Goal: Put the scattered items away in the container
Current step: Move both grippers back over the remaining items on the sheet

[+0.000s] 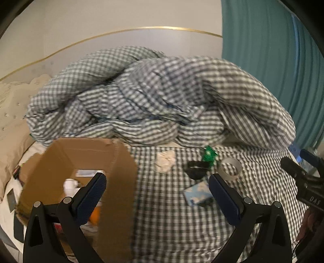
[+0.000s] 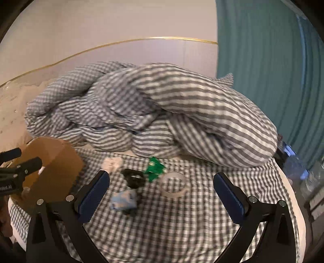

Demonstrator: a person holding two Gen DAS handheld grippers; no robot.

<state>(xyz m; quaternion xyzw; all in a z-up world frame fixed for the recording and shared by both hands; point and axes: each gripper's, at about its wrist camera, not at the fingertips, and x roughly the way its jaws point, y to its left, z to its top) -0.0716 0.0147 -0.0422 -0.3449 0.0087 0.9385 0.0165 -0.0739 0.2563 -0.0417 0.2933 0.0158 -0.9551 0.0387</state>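
Black right gripper (image 1: 303,178), lettered perhaps "DAS", and left gripper (image 1: 157,186) both spread, grasping nothing.

This is a bedroom in a home. A bed (image 2: 182,232) covered with a grey-and-white checked sheet fills both views, with a rumpled checked duvet (image 1: 154,101) heaped at its far side and a cream tufted headboard (image 1: 12,105) at the left. A teal curtain (image 2: 269,70) hangs at the right beside a pale wall (image 1: 113,18) with a gold trim line.
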